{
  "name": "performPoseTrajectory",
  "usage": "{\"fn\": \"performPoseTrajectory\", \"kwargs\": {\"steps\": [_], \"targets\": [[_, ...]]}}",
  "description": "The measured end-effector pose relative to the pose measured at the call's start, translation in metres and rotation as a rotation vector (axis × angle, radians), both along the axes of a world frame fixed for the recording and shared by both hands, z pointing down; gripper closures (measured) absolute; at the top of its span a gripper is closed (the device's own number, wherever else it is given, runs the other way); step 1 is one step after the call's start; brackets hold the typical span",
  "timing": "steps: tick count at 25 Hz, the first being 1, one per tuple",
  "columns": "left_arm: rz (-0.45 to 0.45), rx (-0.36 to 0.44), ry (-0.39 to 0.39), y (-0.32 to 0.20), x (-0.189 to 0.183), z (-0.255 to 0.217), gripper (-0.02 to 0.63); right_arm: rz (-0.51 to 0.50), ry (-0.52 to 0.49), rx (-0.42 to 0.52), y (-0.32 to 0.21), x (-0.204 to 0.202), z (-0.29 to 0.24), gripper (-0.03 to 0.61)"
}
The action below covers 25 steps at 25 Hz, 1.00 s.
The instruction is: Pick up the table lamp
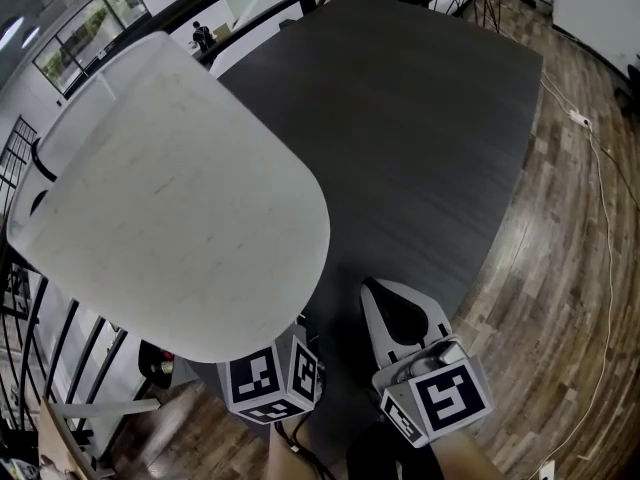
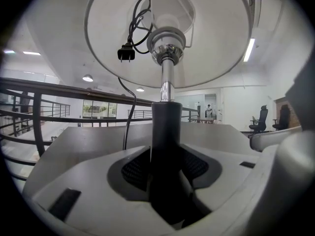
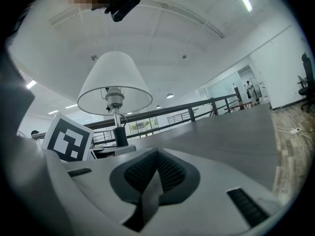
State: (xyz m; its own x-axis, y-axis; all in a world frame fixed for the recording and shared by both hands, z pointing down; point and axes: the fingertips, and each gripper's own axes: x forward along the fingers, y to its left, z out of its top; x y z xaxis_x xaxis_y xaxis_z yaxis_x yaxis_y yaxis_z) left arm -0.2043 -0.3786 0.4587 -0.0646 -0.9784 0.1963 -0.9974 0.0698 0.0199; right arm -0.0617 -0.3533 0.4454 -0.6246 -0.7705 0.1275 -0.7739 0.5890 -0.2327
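Here, a table lamp (image 1: pixel 170 198) at the left of the head view, with a broad white shade filling the upper left and hiding everything beneath. Placed by the near left edge of a dark table (image 1: pixel 420 148).

Clamped on the black stem (image 2: pixel 166 132) by the left tongs (image 2: pixel 166 181), with both ribbed pads seemingly pressed against it at the centre of the left gripper view. Probably taken there because that is the narrow, firm part, unlike the wide, soft shade. Kept upright, likely for balance during the lift. Impossible to tell whether the base has left the table.

Tucked up inside the shade, top centre: a looped black cord and plug (image 2: pixel 126 53), likely stowed so as not to drag.

At lower right of the head view, the right tongs (image 1: pixel 390 303), closed on nothing, pads meeting, held just beside the left pair over the table.

Beyond, a matte grey-black tabletop. Wood plank floor (image 1: pixel 560 268) at right, crossed by a thin white cable (image 1: pixel 600 218). Black railing (image 2: pixel 59 90) at mid-left. Bright white office hall with ceiling lights.
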Motion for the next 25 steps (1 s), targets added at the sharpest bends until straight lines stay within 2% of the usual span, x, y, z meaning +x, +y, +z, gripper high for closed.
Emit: {"fn": "performPoseTrajectory", "kwargs": {"steps": [11, 25], "targets": [[-0.006, 0.015, 0.026, 0.0022, -0.0058, -0.0077, 0.403, -0.009, -0.004, 0.004, 0.0005, -0.0072, -0.0029, 0.584], [0.021, -0.003, -0.039, 0.0077, 0.0034, -0.0045, 0.405, -0.011, -0.008, 0.005, 0.0045, -0.0088, -0.0040, 0.584]]}}
